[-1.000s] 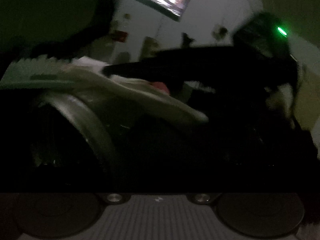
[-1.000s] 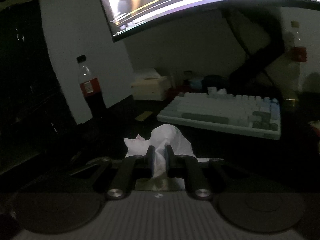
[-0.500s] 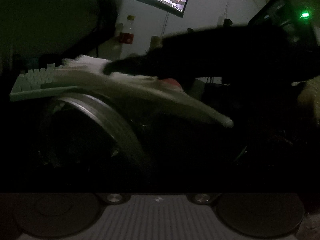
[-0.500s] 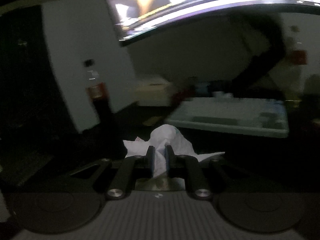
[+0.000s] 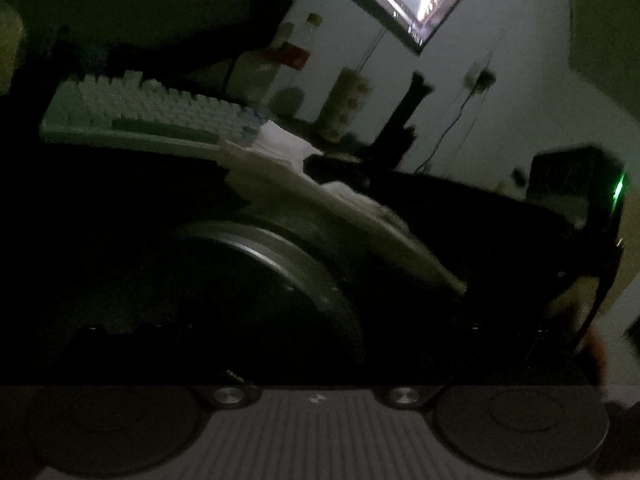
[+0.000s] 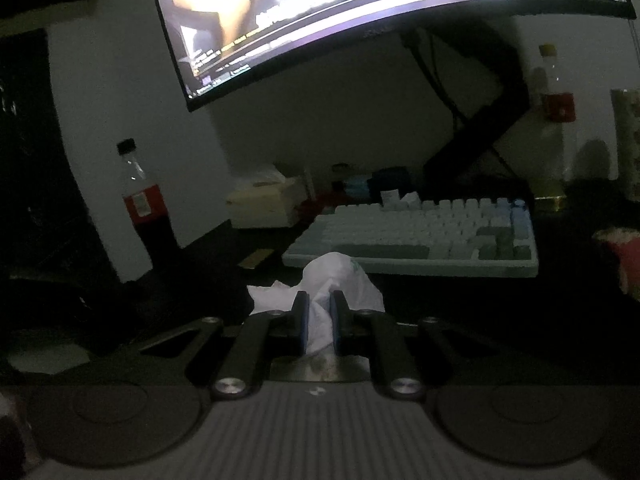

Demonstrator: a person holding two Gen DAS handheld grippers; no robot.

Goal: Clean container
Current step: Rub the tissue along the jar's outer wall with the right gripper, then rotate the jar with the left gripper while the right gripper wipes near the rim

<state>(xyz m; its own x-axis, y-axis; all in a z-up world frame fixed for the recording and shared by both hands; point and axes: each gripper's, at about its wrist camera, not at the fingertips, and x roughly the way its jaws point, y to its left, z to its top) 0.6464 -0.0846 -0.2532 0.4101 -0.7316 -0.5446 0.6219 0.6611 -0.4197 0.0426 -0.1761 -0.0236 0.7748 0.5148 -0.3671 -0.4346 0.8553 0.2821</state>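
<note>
Dim room, lit mostly by a curved monitor (image 6: 360, 4) at the top. Right gripper (image 6: 318, 320) low in the middle of its own view, clamped on a crumpled white tissue (image 6: 336, 280) that bulges out beyond the blue pads. Pale keyboard (image 6: 420, 236) on the dark desk (image 6: 460, 320) just past the tissue. Cola bottle (image 6: 142, 204) standing at far left against a white wall; a second bottle (image 6: 556, 104) with a red label at far right. Cream box (image 6: 264, 204) behind the keyboard's left end.

From the left wrist view: round metal container (image 5: 288, 268) very close, tilted, filling the dark lower middle, only its curved rim catching light. Tissue and right gripper reaching in from the right just above that rim; contact too dark to judge. Left gripper's fingers lost in shadow, so cannot tell whether apart or together.
</note>
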